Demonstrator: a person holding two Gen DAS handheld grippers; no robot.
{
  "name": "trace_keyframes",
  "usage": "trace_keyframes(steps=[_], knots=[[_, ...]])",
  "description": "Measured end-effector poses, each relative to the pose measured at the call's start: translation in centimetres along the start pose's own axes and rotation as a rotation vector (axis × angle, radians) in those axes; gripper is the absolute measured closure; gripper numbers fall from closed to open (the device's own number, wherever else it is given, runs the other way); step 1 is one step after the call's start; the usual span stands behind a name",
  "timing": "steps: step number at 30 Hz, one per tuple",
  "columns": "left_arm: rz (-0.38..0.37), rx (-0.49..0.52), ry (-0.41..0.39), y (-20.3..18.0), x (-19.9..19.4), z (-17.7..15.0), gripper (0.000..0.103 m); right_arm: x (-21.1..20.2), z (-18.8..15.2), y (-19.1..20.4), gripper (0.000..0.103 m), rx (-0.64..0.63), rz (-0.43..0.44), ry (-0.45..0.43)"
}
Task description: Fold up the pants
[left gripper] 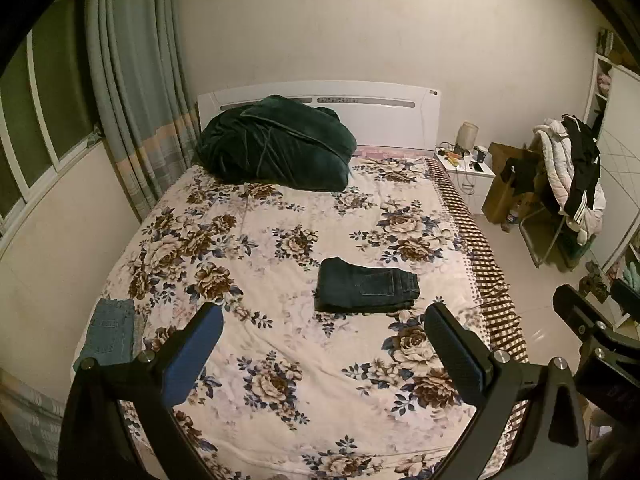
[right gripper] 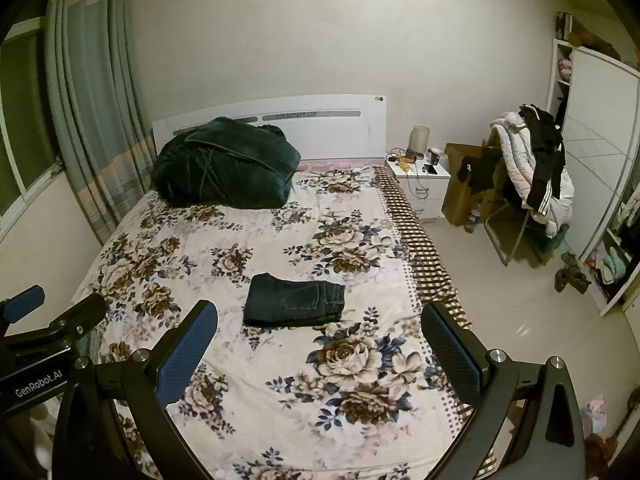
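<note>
Left wrist view: left gripper (left gripper: 323,322) spread wide, empty, above floral bedsheet (left gripper: 280,360); folded dark jeans (left gripper: 366,285) lie mid-bed, lighter jeans (left gripper: 110,334) at left edge; right wrist view: right gripper (right gripper: 319,320) likewise wide, empty; green blanket (right gripper: 226,168) against headboard (right gripper: 320,128).

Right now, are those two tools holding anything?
Left tool: open, holding nothing.
Right tool: open, holding nothing.
</note>
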State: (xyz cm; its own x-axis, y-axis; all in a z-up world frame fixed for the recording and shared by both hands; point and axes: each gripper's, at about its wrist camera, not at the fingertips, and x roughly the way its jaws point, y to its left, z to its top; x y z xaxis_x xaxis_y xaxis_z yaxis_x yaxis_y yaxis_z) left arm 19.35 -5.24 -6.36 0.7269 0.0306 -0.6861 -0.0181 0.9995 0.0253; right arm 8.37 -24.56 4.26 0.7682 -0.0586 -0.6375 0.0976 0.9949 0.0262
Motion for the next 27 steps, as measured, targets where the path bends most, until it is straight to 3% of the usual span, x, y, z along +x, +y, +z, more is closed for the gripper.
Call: trace_keyframes(steps=[27], knots=[[-0.004,-0.002,0.002,-0.29,-0.42,-0.14,0.0,-0.05,-0.02,-0.12,0.0,0.003,0.002,0.001]])
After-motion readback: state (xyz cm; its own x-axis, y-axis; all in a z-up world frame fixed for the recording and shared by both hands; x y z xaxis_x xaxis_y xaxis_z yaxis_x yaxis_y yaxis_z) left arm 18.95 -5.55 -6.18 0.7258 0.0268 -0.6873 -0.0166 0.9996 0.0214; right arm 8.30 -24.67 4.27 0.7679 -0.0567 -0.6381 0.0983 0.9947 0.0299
